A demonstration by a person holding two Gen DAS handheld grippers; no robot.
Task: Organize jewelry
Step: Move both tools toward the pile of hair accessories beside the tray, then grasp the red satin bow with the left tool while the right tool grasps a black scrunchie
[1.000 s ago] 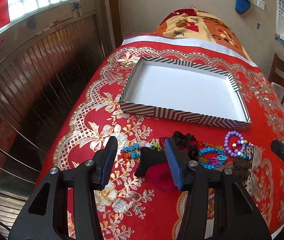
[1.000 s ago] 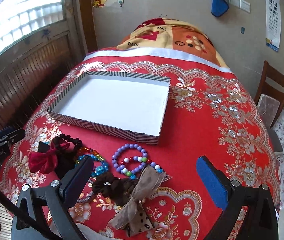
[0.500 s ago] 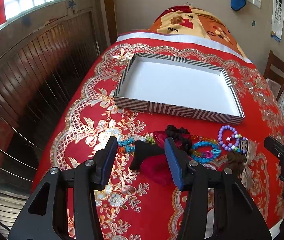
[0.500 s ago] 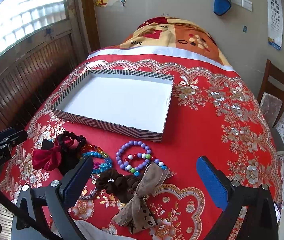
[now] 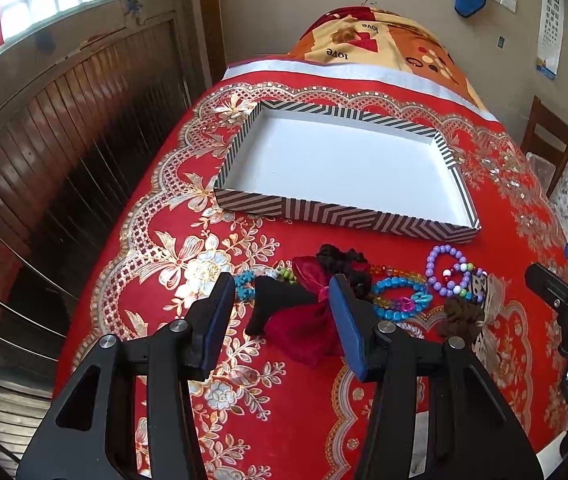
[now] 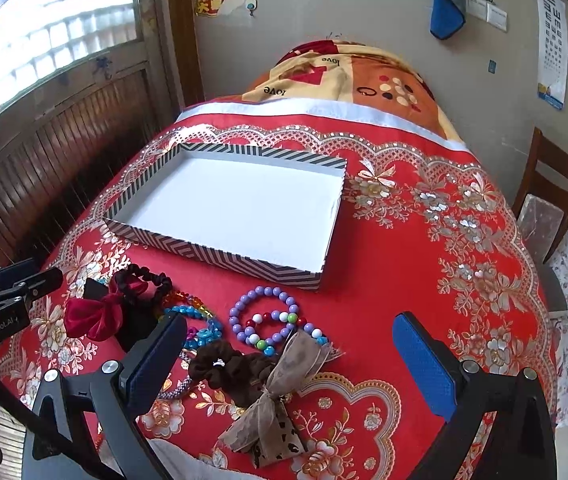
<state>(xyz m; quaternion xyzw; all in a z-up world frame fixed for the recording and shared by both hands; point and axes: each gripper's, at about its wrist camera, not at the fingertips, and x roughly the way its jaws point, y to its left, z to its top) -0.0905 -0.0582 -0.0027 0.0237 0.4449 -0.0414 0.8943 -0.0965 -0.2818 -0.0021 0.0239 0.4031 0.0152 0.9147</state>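
Note:
A shallow striped tray (image 5: 326, 213) (image 6: 220, 254) with a bare white floor sits mid-table. In front of it lies a cluster of accessories: a red velvet bow (image 5: 304, 330) (image 6: 92, 316), a black scrunchie (image 6: 144, 280), a blue bead bracelet (image 5: 398, 300) (image 6: 200, 320), a purple bead bracelet (image 5: 446, 270) (image 6: 262, 312), a brown scrunchie (image 6: 224, 372) and a tan leopard-print bow (image 6: 280, 404). My left gripper (image 5: 280, 312) is open, hovering above the red bow. My right gripper (image 6: 290, 348) is open wide above the tan bow and purple bracelet. Neither holds anything.
The table wears a red floral cloth (image 6: 424, 240). A wooden slatted wall and window (image 5: 64, 100) stand left. A folded patterned blanket (image 6: 348, 76) lies behind the table. A wooden chair (image 6: 552, 192) stands at the right.
Both grippers have drawn back and up a little from the tray, so the jewelry pile sits farther from the cameras. Jaws stay open; nothing was picked up.

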